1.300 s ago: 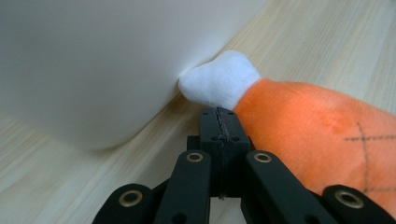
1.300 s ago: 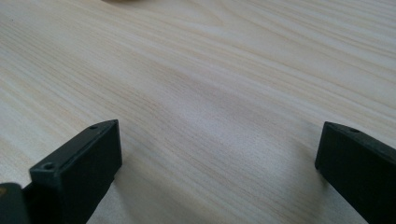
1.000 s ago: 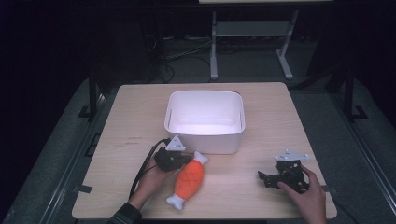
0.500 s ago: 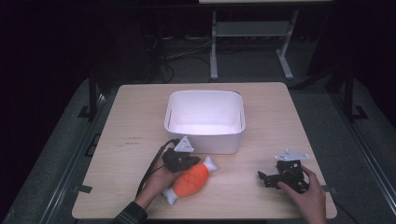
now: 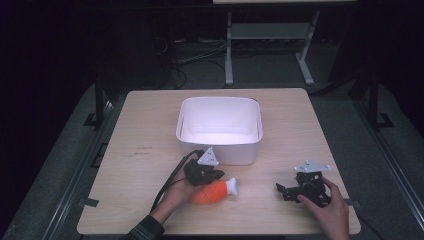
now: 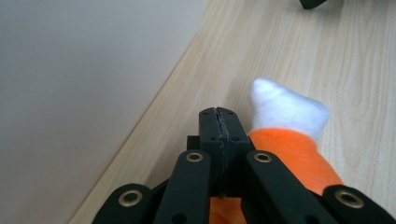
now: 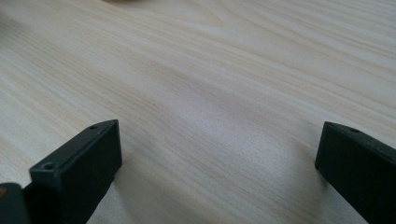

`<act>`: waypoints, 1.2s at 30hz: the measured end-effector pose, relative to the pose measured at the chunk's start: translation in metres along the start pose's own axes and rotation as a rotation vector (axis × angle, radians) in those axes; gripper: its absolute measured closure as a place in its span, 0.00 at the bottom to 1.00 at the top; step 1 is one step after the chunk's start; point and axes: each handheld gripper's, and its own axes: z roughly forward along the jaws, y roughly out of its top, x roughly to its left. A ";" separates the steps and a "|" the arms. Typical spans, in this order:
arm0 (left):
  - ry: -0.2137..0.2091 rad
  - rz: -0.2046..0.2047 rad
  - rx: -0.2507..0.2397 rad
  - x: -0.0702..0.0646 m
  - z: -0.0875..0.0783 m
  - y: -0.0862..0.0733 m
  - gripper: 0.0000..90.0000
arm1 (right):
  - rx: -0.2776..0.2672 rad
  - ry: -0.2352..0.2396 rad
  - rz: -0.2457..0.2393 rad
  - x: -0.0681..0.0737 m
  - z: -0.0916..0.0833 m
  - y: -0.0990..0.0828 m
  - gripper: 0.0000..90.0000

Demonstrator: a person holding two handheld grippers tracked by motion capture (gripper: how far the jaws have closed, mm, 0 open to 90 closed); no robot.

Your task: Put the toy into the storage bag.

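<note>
One plush toy carrot (image 5: 214,192), orange with a white tufted end, lies on the wooden table (image 5: 150,130) right under and against the left gripper (image 5: 210,176), just in front of the white plastic tub (image 5: 220,131). In the left gripper view the jaws are pressed fully together, pad to pad, with nothing pinched between them; the carrot (image 6: 292,149) bulges beside and below them. It looks light, soft and squashy, unlikely to slip or break; I judge the thick orange middle the best place to pinch, since the white tip would fold away. Further right, well apart from the toy, the right gripper (image 5: 292,190) rests with jaws spread wide over bare wood, holding nothing.
</note>
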 end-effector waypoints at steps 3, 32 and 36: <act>-0.001 -0.004 -0.003 0.002 -0.005 0.000 0.98 | 0.000 0.000 0.002 0.000 0.000 0.000 0.00; -0.095 0.001 0.003 0.003 -0.044 0.001 0.38 | 0.000 0.000 0.000 0.000 0.000 0.000 0.00; -0.110 0.015 0.019 0.002 -0.045 0.000 0.25 | 0.000 0.000 0.000 0.000 0.000 0.000 0.00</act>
